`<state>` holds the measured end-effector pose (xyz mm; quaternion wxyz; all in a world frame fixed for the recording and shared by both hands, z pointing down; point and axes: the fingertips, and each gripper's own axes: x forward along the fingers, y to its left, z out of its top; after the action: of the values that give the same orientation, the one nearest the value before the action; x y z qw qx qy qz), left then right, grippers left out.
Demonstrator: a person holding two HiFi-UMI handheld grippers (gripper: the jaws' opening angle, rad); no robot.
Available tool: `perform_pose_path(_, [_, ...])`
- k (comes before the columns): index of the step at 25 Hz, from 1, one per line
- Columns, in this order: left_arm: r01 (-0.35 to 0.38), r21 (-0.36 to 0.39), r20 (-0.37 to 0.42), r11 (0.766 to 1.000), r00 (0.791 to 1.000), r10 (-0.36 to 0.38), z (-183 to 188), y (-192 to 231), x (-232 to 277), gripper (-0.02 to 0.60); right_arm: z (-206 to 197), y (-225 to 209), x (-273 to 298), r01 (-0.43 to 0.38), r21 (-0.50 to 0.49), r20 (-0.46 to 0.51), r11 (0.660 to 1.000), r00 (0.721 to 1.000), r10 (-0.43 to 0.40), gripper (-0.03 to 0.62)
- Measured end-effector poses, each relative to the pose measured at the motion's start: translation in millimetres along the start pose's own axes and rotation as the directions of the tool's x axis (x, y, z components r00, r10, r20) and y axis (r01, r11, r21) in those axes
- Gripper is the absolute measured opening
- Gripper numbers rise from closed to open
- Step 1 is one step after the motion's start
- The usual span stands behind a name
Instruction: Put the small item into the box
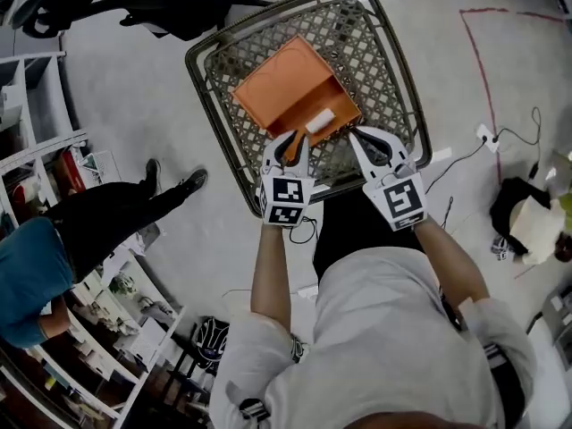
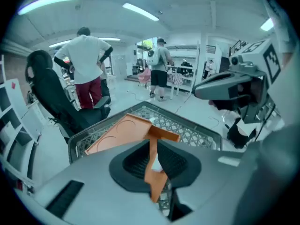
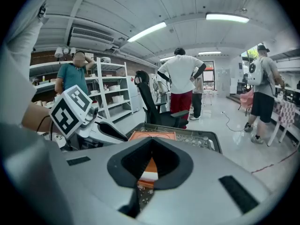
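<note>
clamping orange box (image 1: 286, 83) in left tool (image 1: 290, 143), small item (image 1: 320, 121) inside, just beside

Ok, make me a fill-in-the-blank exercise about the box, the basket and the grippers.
1. The box in the mesh basket is ____ in colour.
2. The small white item lies ____ the box.
3. The left gripper is shut on the flap of the ____.
Missing words: orange; inside; box.

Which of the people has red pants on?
The person in the white shirt, hands on hips. The person by the shelves wears teal; the person with the backpack wears dark shorts.
</note>
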<state>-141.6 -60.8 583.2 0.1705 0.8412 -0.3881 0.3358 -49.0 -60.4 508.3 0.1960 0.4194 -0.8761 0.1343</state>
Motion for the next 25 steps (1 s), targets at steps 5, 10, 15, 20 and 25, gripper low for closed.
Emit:
perform_pose_path(5, [-0.098,-0.152,0.151,0.984,0.981,0.122,26,-3,-45,0.011,27,14,-9,-0.038,-0.035,0.055,0.999,0.998,0.039,0.003])
perform_pose_path(10, [-0.166,-0.292,0.221,0.942,0.946,0.236,32,-8,-91,0.009,54,45,-19,-0.086,-0.050,0.095,0.995,0.991,0.091,0.003])
perform_pose_path(15, [-0.206,-0.391,0.264,0.897,0.909,0.324,29,-9,-120,0.009,66,64,-20,-0.124,-0.085,0.116,0.989,0.984,0.133,0.003])
perform_pose_path(20, [-0.247,-0.420,0.278,0.874,0.881,0.382,30,-20,-144,0.009,70,81,-35,-0.172,-0.131,0.100,0.976,0.978,0.186,0.003])
perform_pose_path(25, [-0.314,-0.459,0.287,0.831,0.833,0.473,43,-20,-160,0.009,82,79,-44,-0.221,-0.180,0.100,0.958,0.965,0.242,0.003])
